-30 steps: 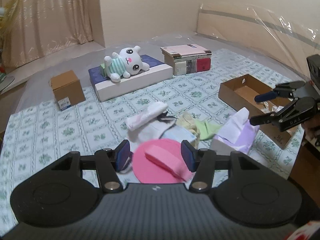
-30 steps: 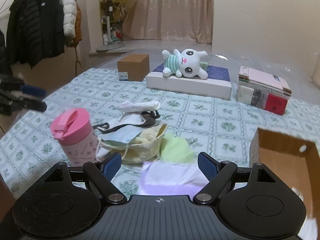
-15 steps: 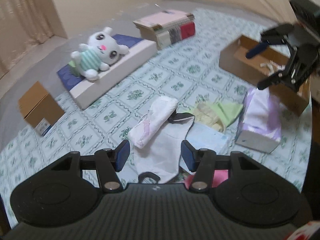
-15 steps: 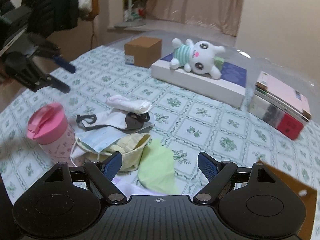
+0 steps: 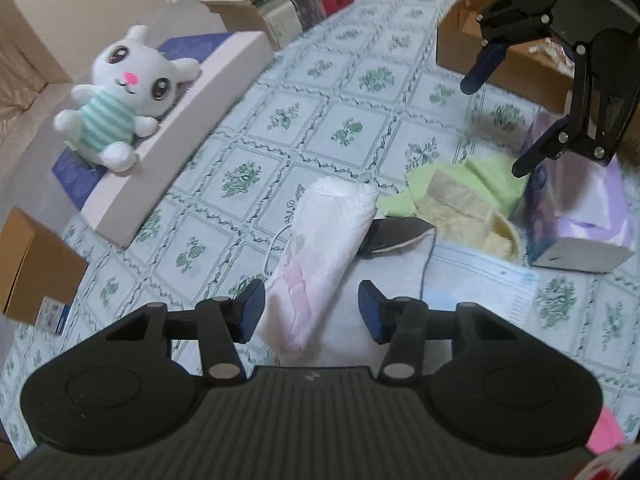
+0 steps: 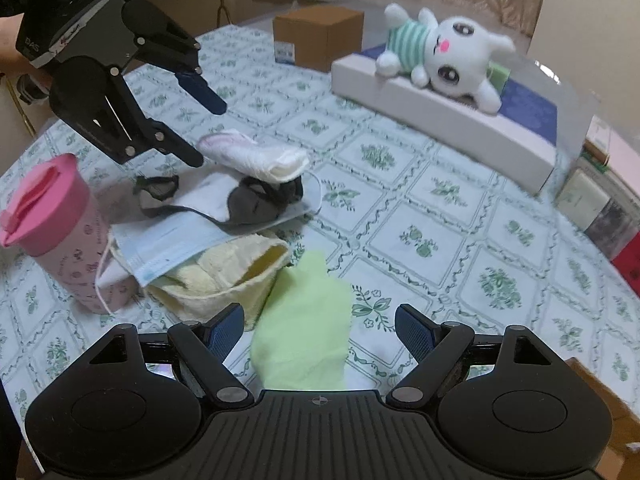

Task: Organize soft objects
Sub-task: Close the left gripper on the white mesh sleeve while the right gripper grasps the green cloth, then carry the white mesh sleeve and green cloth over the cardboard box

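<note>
Around our rolled white towel point(image 5: 328, 248) crowd a black mask point(image 5: 394, 234), yellow cloth point(image 5: 460, 208) and tissue box point(image 5: 576, 200). Our left gripper point(image 5: 310, 308) has just been narrowing, jaws still apart astride the towel; our right gripper point(image 6: 318, 330) gapes wide over a green cloth point(image 6: 304, 320).

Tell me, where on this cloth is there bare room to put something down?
Bare patterned cloth lies between the soft pile and the long white box. Crowded: rolled towel, masks, green cloth, pink cup huddle together.

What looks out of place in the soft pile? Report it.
The pink lidded cup stands hard against the pile, a blue face mask draped against its side; it is the one rigid item among the cloths.
</note>
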`<state>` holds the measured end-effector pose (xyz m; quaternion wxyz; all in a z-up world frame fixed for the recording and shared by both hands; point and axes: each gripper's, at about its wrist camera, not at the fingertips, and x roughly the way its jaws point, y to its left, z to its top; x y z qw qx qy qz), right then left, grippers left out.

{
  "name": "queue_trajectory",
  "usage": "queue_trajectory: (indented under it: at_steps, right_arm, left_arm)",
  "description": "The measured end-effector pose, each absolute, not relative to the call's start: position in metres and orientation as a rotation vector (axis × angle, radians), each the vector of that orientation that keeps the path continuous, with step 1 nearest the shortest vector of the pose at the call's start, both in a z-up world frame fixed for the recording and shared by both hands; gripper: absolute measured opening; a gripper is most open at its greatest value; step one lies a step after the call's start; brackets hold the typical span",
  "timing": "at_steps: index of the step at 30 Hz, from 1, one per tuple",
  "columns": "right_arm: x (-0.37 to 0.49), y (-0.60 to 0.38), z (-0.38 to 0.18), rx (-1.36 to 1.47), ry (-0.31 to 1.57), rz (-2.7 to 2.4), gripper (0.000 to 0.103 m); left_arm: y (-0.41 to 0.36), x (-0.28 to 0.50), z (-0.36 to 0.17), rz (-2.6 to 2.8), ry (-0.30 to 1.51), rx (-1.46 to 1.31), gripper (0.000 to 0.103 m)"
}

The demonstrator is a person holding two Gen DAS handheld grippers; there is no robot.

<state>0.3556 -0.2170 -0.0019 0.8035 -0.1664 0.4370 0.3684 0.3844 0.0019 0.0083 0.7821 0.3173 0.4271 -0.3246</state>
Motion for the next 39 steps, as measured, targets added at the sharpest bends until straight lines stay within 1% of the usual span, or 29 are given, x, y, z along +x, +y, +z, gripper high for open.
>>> queue_trajectory:
  at_steps: [3, 5, 7, 8, 9, 11, 13, 15, 17, 19, 21, 23, 24, 25, 26, 31, 39]
  right_arm:
    - [0.363, -0.215, -0.012, -0.356, 0.974, 0.788, 0.083]
    - [0.367, -0.214, -0.019, -0.364, 1.000, 0.789, 0.083]
    - [0.371, -0.212, -0.026, -0.375, 1.027, 0.789, 0.083]
    - [0.372, -0.211, -0.028, -0.378, 1.038, 0.790, 0.083]
    - [0.374, -0.209, -0.031, -0.380, 1.048, 0.790, 0.083]
    - [0.377, -0.204, -0.036, -0.383, 1.073, 0.797, 0.082]
    - [0.379, -0.198, -0.042, -0.394, 1.102, 0.814, 0.076]
    - [0.380, -0.193, -0.048, -0.419, 1.133, 0.823, 0.073]
    - [0.380, -0.189, -0.054, -0.448, 1.160, 0.823, 0.068]
    - [0.380, -0.186, -0.060, -0.469, 1.179, 0.818, 0.056]
    - [0.377, -0.185, -0.064, -0.491, 1.177, 0.811, 0.051]
    - [0.374, -0.184, -0.065, -0.500, 1.170, 0.808, 0.042]
    - [0.373, -0.183, -0.064, -0.499, 1.167, 0.811, 0.026]
    - [0.372, -0.183, -0.063, -0.501, 1.160, 0.805, 0.004]
    - [0.371, -0.181, -0.063, -0.510, 1.156, 0.800, 0.001]
    - [0.365, -0.180, -0.053, -0.510, 1.105, 0.769, 0.001]
    - [0.356, -0.194, 0.000, -0.404, 0.970, 0.706, 0.001]
  left_arm:
    - [-0.004, 0.392, -0.001, -0.707, 0.936, 0.696, 0.046]
    - [-0.006, 0.395, -0.005, -0.704, 0.940, 0.708, 0.041]
    - [-0.006, 0.398, -0.008, -0.702, 0.953, 0.697, 0.030]
    - [-0.005, 0.399, -0.008, -0.701, 0.959, 0.685, 0.027]
    - [-0.004, 0.400, -0.009, -0.697, 0.962, 0.674, 0.021]
    - [-0.001, 0.400, -0.008, -0.688, 0.964, 0.654, 0.018]
    - [0.002, 0.400, -0.004, -0.687, 0.963, 0.627, 0.016]
    - [0.007, 0.400, 0.001, -0.680, 0.956, 0.603, 0.013]
    - [0.013, 0.399, 0.007, -0.673, 0.950, 0.573, 0.012]
    - [0.019, 0.398, 0.012, -0.661, 0.943, 0.551, 0.012]
    - [0.024, 0.397, 0.017, -0.648, 0.940, 0.534, 0.012]
    - [0.029, 0.396, 0.020, -0.636, 0.939, 0.517, 0.012]
    - [0.032, 0.395, 0.022, -0.629, 0.939, 0.509, 0.012]
    - [0.034, 0.394, 0.023, -0.621, 0.939, 0.502, 0.012]
    - [0.036, 0.393, 0.024, -0.614, 0.940, 0.493, 0.012]
    - [0.047, 0.385, 0.030, -0.577, 0.941, 0.462, 0.012]
    - [0.057, 0.367, 0.052, -0.525, 0.916, 0.400, 0.012]
